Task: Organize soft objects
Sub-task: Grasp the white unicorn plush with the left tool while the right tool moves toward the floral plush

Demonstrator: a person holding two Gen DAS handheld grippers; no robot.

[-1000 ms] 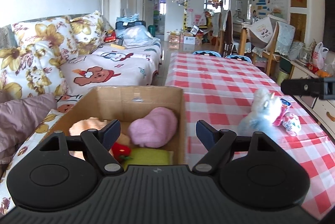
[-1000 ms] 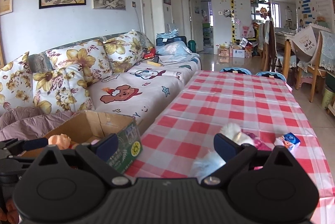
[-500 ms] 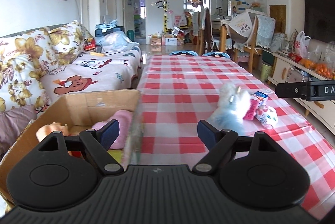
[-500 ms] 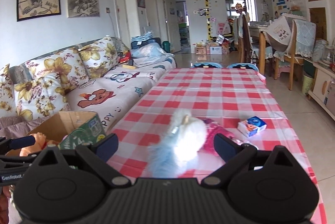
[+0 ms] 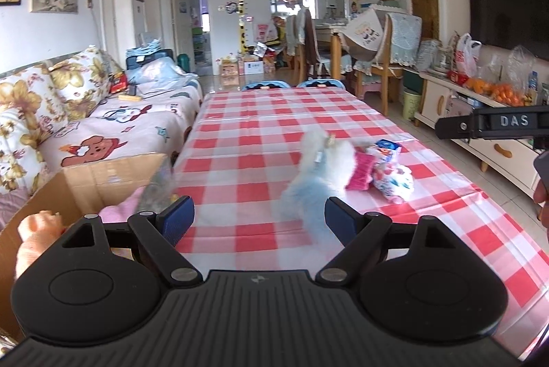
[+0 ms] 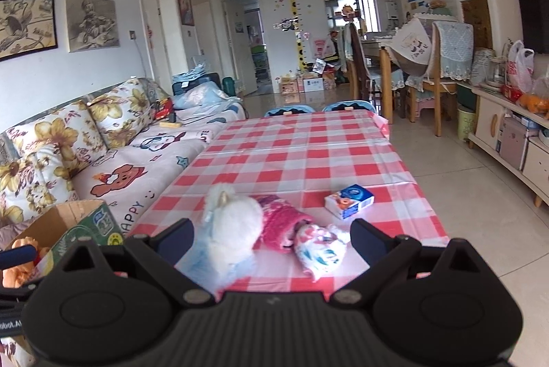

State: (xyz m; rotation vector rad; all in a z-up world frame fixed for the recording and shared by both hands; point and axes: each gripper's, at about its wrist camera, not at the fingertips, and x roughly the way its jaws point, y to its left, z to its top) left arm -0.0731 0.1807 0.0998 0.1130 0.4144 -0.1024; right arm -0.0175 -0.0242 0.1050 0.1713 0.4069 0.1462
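Left wrist: left gripper (image 5: 259, 219) wide apart above white plush toy (image 5: 322, 168)

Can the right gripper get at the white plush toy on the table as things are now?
Probably yes: the right gripper is open and empty, the plush toy lies just ahead between its fingers, and nothing covers it; only a pink cloth touches its side.

Bright room: floral sofa (image 6: 85, 140), checked table (image 6: 302, 154), framed drawings (image 6: 91, 23).

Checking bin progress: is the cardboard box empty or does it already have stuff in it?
Not empty. The open-topped cardboard box by the sofa holds a peach doll and something pink; its lower part is hidden behind the left gripper.
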